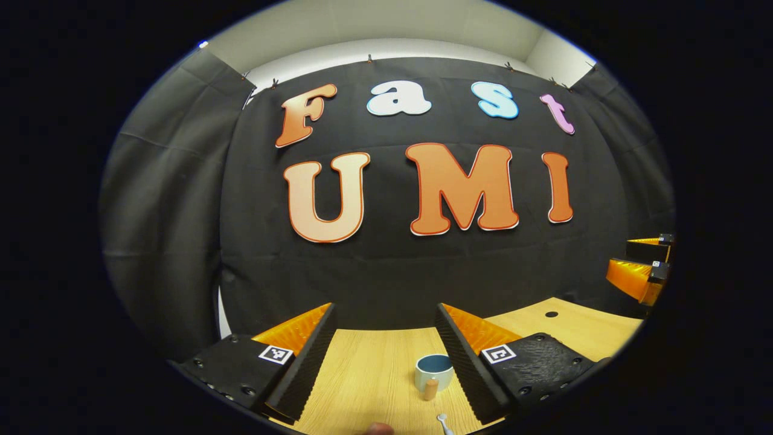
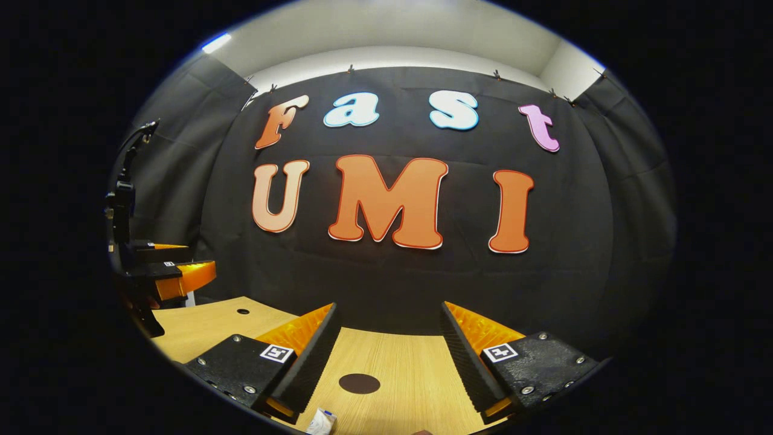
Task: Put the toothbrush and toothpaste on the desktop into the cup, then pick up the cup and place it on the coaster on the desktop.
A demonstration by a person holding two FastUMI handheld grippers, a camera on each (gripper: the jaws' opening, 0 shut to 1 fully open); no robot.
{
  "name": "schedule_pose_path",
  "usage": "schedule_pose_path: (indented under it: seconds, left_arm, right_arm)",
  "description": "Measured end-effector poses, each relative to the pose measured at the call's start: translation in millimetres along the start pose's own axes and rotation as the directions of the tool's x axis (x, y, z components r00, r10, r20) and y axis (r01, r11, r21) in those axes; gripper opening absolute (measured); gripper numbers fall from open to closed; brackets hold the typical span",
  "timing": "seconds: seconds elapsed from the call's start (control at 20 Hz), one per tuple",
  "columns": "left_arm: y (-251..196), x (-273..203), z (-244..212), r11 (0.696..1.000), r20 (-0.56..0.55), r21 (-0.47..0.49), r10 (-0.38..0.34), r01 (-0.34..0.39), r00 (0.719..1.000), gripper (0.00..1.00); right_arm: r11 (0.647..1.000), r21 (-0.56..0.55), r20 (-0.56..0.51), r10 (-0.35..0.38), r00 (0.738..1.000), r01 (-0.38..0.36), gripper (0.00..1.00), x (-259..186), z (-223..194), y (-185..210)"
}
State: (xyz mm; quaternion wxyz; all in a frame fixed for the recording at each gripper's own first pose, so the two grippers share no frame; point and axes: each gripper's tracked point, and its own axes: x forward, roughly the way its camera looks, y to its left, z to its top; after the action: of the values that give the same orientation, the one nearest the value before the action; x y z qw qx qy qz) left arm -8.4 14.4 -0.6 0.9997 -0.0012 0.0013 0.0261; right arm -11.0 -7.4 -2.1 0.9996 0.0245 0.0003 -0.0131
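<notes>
We read this as the start: nothing loaded, nothing moved. Surface (image 1: 374, 368) is pale wood. Left tongs (image 1: 384, 353) are released, raised above it, holding nothing; right tongs (image 2: 389, 356) likewise. Cup (image 1: 434, 371) stands upright and looks empty, beside a small wooden peg (image 1: 430, 389). Coaster (image 2: 359, 383) lies bare, ahead of the right tongs. Toothpaste (image 2: 322, 422) end and what looks like the toothbrush (image 1: 444, 423) tip both lie on the surface. All steps left.
</notes>
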Motion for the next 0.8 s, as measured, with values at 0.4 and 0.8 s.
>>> schedule_pose_path:
  seconds: [0.4, 0.8]
  left_arm:
    - [-3, 0, -20, 1.0, -0.081, 0.02, -0.005, 0.006, 0.997, 0.97]
    - [-26, 1, -83, 0.996, -0.3, 0.051, -0.06, 0.079, 0.952, 0.98]
  right_arm:
    - [0.999, 0.02, -0.089, 0.038, 0.995, -0.036, 0.98, 0, -29, 12]
    - [0.989, 0.135, -0.324, 0.105, 0.94, -0.064, 0.99, -6, -94, 34]
